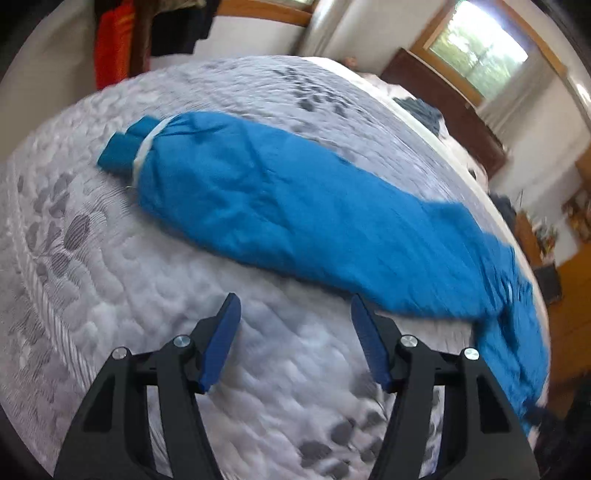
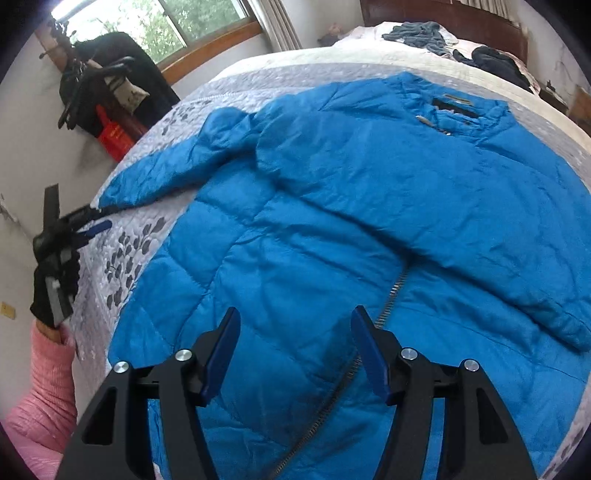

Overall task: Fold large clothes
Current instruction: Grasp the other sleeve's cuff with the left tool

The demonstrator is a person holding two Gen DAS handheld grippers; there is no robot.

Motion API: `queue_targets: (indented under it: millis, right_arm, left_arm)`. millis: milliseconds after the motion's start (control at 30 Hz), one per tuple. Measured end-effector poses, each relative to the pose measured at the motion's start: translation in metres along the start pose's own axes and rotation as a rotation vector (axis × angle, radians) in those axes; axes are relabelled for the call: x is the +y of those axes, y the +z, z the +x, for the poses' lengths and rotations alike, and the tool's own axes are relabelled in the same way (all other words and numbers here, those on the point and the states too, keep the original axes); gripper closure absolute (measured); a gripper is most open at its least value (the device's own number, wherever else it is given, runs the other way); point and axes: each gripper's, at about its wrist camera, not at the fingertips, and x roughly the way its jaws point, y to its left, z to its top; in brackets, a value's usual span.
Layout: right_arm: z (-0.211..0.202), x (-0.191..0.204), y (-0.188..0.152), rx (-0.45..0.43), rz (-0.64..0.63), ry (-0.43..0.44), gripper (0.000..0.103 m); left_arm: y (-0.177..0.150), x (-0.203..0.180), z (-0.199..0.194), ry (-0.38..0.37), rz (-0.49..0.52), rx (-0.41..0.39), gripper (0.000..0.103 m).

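A blue puffer jacket (image 2: pixel 332 206) lies front up on the quilted bedspread (image 2: pixel 147 236), its zipper (image 2: pixel 391 291) partly open. One sleeve (image 2: pixel 461 236) is folded across the chest. The other sleeve (image 1: pixel 280 206) stretches out flat, and its cuff (image 1: pixel 122 147) carries a white band. My left gripper (image 1: pixel 293 306) is open over bare quilt just short of that sleeve. In the right wrist view the left gripper (image 2: pixel 96 218) is by the sleeve's end, held by a gloved hand (image 2: pixel 51 291). My right gripper (image 2: pixel 295 317) hovers open over the jacket's lower front, beside the zipper.
Dark and grey clothes (image 2: pixel 417 31) lie near the wooden headboard (image 2: pixel 443 14). A rack with dark garments and a red item (image 2: pixel 114 140) stands against the wall beside the bed. A pink sleeve (image 2: pixel 44 387) is at the lower left. Wooden furniture (image 1: pixel 569 295) lines the far wall.
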Motion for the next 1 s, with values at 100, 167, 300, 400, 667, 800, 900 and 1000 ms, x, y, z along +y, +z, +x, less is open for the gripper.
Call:
queue_targets:
  millis: [100, 167, 300, 400, 667, 800, 900, 1000]
  right_arm:
    - [0.007, 0.000, 0.000, 0.007, 0.003, -0.008, 0.040]
    - [0.012, 0.002, 0.002, 0.007, 0.001, -0.014, 0.039]
    - [0.017, 0.002, 0.002, 0.006, -0.003, -0.019, 0.039]
    - [0.020, 0.000, 0.002, 0.011, 0.001, -0.015, 0.039]
    - [0.019, -0.001, 0.000, 0.008, 0.007, -0.005, 0.039]
    - [0.012, -0.004, -0.002, -0.005, 0.014, 0.003, 0.039]
    - [0.004, -0.009, -0.005, -0.023, 0.026, 0.005, 0.039]
    - [-0.007, -0.018, -0.008, -0.050, 0.041, -0.018, 0.039]
  left_arm:
    - [0.012, 0.010, 0.008, -0.045, -0.047, -0.011, 0.045]
    - [0.021, 0.015, 0.011, -0.056, -0.076, -0.026, 0.047]
    - [0.035, 0.020, 0.019, -0.063, -0.113, -0.042, 0.052]
    - [0.044, 0.023, 0.026, -0.036, -0.138, -0.060, 0.064]
    - [0.051, 0.009, 0.006, 0.016, -0.122, -0.157, 0.099]
    - [0.050, -0.024, -0.019, 0.007, -0.038, -0.239, 0.101]
    - [0.048, -0.056, -0.037, -0.030, 0.033, -0.277, 0.101]
    - [0.042, -0.095, -0.048, -0.078, 0.110, -0.287, 0.101]
